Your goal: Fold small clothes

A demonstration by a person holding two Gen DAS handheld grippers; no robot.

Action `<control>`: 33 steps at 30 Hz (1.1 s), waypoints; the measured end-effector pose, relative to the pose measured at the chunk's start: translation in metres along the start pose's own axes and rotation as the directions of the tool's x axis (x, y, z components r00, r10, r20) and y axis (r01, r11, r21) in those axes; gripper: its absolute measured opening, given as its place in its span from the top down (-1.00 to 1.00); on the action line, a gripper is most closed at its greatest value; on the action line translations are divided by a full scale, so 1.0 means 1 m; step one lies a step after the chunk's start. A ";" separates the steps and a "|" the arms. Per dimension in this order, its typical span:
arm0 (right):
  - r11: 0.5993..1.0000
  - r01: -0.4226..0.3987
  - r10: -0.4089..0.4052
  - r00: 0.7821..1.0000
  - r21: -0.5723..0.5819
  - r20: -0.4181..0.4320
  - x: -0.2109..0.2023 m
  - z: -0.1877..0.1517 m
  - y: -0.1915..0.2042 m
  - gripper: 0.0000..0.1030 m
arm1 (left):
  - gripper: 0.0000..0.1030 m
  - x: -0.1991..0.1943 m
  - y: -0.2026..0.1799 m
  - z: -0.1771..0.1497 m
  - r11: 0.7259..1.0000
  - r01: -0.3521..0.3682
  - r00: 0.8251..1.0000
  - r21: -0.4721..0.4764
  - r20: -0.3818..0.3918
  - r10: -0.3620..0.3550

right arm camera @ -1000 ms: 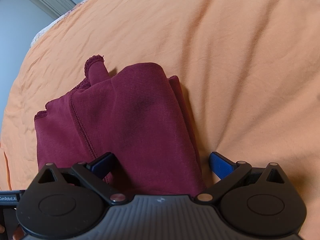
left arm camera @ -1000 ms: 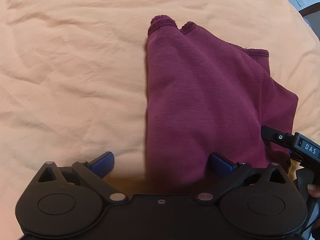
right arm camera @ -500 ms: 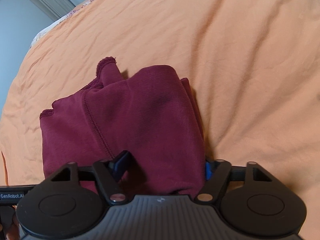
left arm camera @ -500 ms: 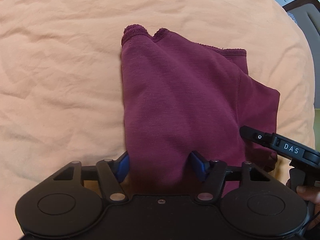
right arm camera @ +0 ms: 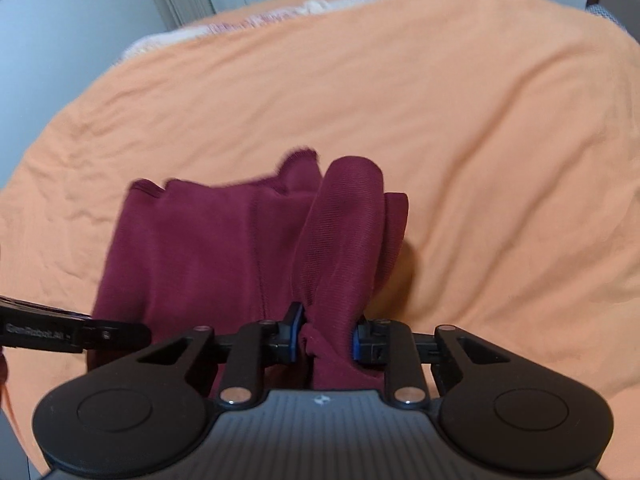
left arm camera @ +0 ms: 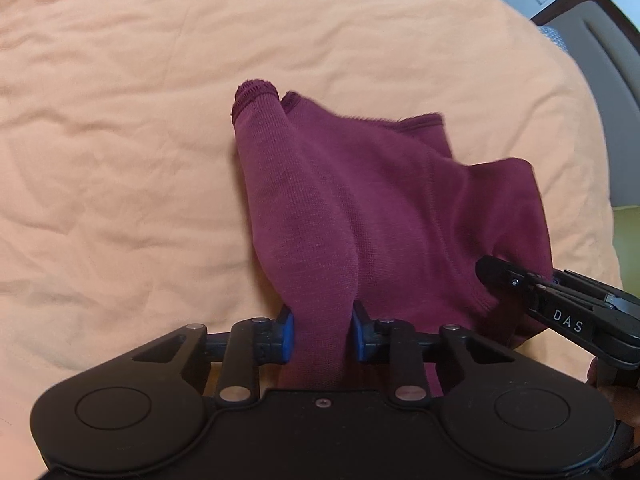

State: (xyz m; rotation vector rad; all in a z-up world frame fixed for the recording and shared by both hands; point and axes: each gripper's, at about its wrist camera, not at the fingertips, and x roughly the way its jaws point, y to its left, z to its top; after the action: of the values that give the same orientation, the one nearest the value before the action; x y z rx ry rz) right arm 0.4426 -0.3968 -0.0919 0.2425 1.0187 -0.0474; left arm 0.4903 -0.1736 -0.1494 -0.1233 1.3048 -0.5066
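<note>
Maroon garment (left arm camera: 400,216) on orange-sheeted bed (left arm camera: 120,140)

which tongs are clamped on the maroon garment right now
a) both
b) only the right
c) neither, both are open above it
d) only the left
a: in the left wrist view the left tongs pinch a bunched fold of the maroon garment between their blue pads, and in the right wrist view the right tongs are shut on another fold of it, above the orange bedsheet.
</note>
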 end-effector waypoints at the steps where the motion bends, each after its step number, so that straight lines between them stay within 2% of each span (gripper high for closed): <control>1: 1.000 -0.008 0.008 1.000 -0.006 0.012 -0.005 0.001 0.004 0.51 | 0.46 -0.005 -0.001 0.000 1.000 0.005 1.000 0.005 0.012 -0.005; 4: 0.999 -0.032 0.033 0.999 -0.033 0.043 -0.015 0.007 0.015 0.51 | 0.47 -0.020 -0.001 0.002 1.000 0.009 0.999 0.028 0.052 -0.011; 9: 0.995 -0.081 0.085 0.992 -0.053 0.088 -0.024 0.014 0.034 0.53 | 0.48 -0.049 0.012 0.008 0.999 -0.037 0.992 0.040 0.119 0.033; 14: 0.987 -0.154 0.159 0.981 -0.055 0.108 -0.015 0.025 0.049 0.53 | 0.48 -0.079 0.049 0.016 0.996 -0.088 0.980 -0.026 0.174 0.091; 19: 0.975 -0.213 0.217 0.974 -0.067 0.063 0.004 0.032 0.070 0.51 | 0.47 -0.091 0.083 0.016 0.987 -0.123 0.974 -0.105 0.178 0.140; 22: 0.977 -0.203 0.204 0.979 -0.065 0.007 0.026 0.031 0.080 0.49 | 0.46 -0.084 0.102 0.010 0.980 -0.128 0.977 -0.151 0.151 0.151; 26: 0.991 -0.128 0.126 0.989 -0.028 -0.077 0.055 0.024 0.077 0.44 | 0.44 -0.056 0.125 0.001 0.968 -0.131 0.983 -0.212 0.098 0.155; 33: 0.997 -0.072 0.069 0.993 -0.031 -0.095 0.058 0.014 0.071 0.01 | 0.26 -0.036 0.129 0.006 0.966 -0.139 0.984 -0.219 0.081 0.160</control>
State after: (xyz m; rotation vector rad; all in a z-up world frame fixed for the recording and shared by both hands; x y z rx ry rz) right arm 0.4955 -0.3268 -0.1217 0.2510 1.1026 0.0462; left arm 0.5265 -0.0456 -0.1631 -0.2228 1.2580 -0.2278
